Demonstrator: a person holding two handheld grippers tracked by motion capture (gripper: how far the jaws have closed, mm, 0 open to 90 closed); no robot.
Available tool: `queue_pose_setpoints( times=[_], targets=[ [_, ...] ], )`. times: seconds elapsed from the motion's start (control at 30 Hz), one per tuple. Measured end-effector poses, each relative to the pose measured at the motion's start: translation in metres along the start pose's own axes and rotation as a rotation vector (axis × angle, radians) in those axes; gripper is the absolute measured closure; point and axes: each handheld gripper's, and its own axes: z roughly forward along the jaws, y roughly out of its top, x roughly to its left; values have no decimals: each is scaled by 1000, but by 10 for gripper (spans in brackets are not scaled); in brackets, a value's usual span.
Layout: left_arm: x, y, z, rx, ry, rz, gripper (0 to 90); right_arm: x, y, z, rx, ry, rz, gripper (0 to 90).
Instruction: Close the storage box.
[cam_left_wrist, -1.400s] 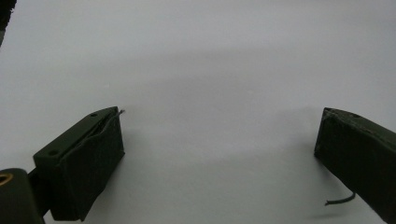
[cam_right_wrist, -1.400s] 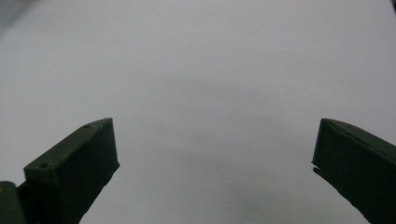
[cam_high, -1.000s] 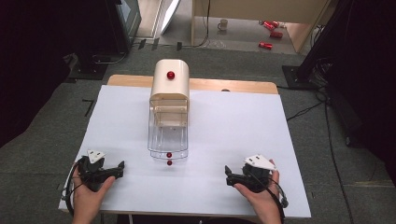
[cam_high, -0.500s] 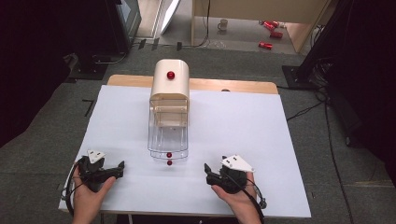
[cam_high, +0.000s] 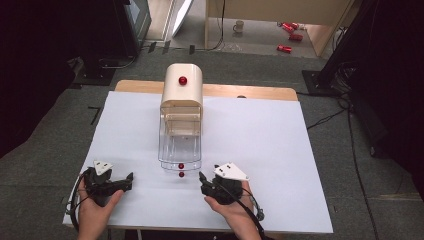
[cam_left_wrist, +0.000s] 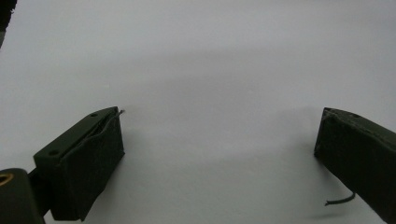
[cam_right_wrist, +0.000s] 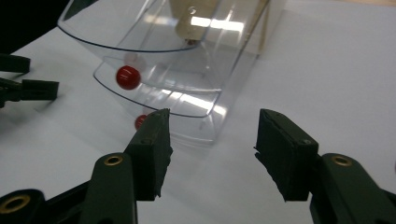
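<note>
A cream box (cam_high: 182, 95) with a red knob (cam_high: 183, 80) on top stands mid-table. Two clear drawers (cam_high: 180, 147) are pulled out of its front, each with a small red knob: the upper (cam_high: 181, 165), the lower (cam_high: 181, 174). My right gripper (cam_high: 202, 181) lies just right of those knobs and points left at them. In the right gripper view its jaws (cam_right_wrist: 212, 126) have just been closing and stand partly open over bare paper, with the lower knob (cam_right_wrist: 141, 121) beside the left jaw. My left gripper (cam_high: 130, 182) rests at the front left, wide open (cam_left_wrist: 219, 126).
White paper (cam_high: 260, 140) covers the wooden table (cam_high: 250, 91), and its front edge is close under both hands. Dark stands and cables ring the table on the floor. The other hand's gripper (cam_right_wrist: 28, 88) shows at the left of the right gripper view.
My right gripper has slid left along the table's front, from the right side to just beside the drawer knobs. The left hand has stayed put.
</note>
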Motion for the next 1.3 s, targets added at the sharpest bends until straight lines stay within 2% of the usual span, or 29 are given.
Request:
queue_pose_setpoints(
  times=[0.33, 0.47, 0.67, 0.83, 1.1, 1.3],
  targets=[
    [0, 0, 0, 2, -1, 2, 12, 21, 6, 12, -11, 36, -3, 508],
    [0, 0, 0, 2, -1, 2, 12, 31, 8, 18, -24, 65, -10, 575],
    [0, 0, 0, 2, 0, 2, 12, 42, 7, 28, -17, 94, -20, 639],
    [0, 0, 0, 2, -1, 2, 12, 46, 6, 34, -15, 83, -10, 663],
    [0, 0, 0, 2, 0, 1, 12, 50, 3, 43, -37, 63, 39, 717],
    [0, 0, 0, 2, 0, 1, 12, 52, 2, 46, -44, 57, 36, 747]
  ],
)
